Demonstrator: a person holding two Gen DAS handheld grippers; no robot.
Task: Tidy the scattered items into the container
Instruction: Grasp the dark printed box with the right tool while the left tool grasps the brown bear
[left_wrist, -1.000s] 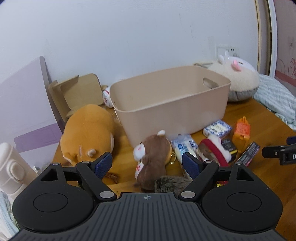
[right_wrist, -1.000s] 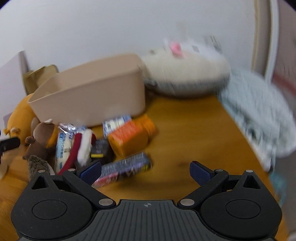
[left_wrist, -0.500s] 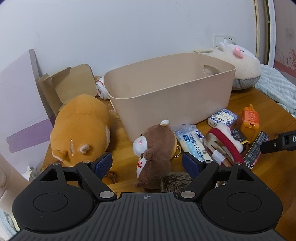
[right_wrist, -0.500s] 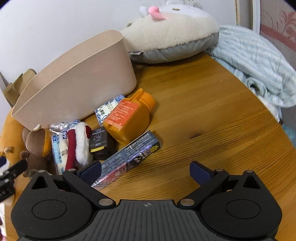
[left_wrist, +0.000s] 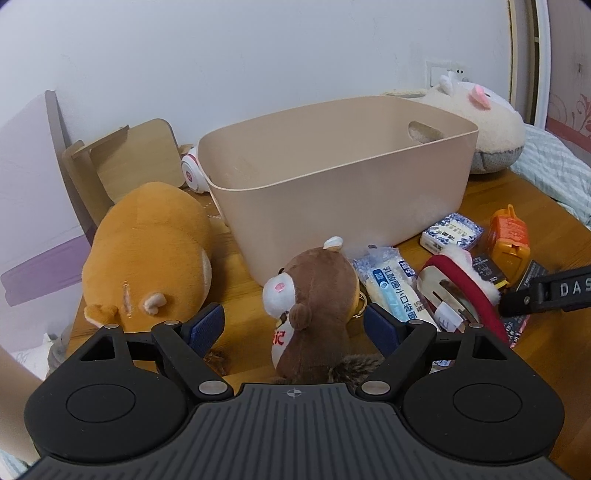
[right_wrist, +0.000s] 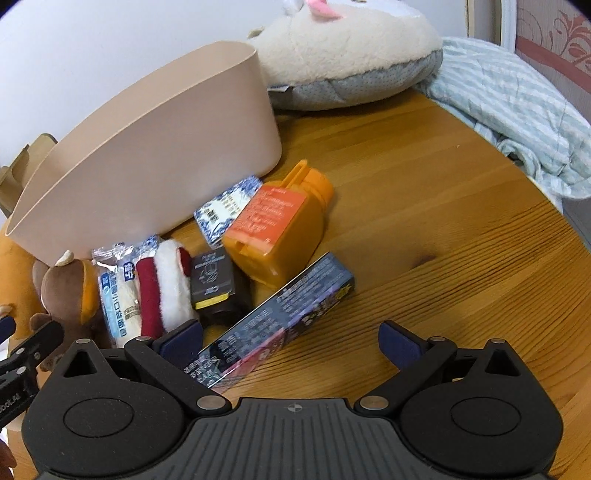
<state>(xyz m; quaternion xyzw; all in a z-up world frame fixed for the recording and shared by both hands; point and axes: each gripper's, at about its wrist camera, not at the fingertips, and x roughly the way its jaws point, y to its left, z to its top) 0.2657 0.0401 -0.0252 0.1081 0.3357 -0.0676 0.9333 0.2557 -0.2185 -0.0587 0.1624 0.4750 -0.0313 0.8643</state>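
Observation:
An empty beige bin (left_wrist: 343, 199) stands on the wooden table; it also shows in the right wrist view (right_wrist: 147, 147). My left gripper (left_wrist: 295, 328) is open, its jaws on either side of a brown plush monkey (left_wrist: 317, 299) in front of the bin. My right gripper (right_wrist: 291, 341) is open, low over a long dark box (right_wrist: 273, 321). Beside it lie an orange bottle (right_wrist: 280, 229), a small black box (right_wrist: 212, 282), a red-and-white plush item (right_wrist: 162, 288), a white snack packet (right_wrist: 118, 299) and a blue patterned pack (right_wrist: 225, 206).
An orange plush dog (left_wrist: 147, 251) lies left of the bin, with a wooden stand (left_wrist: 129, 162) and headphones (left_wrist: 192, 173) behind. A cream plush cushion (right_wrist: 343, 55) and striped bedding (right_wrist: 517, 103) lie at the back right. The table edge (right_wrist: 554, 229) curves on the right.
Both grippers have moved forward and lower toward the items. The monkey now sits between the left jaws and the dark box reaches between the right jaws. Nothing was grasped.

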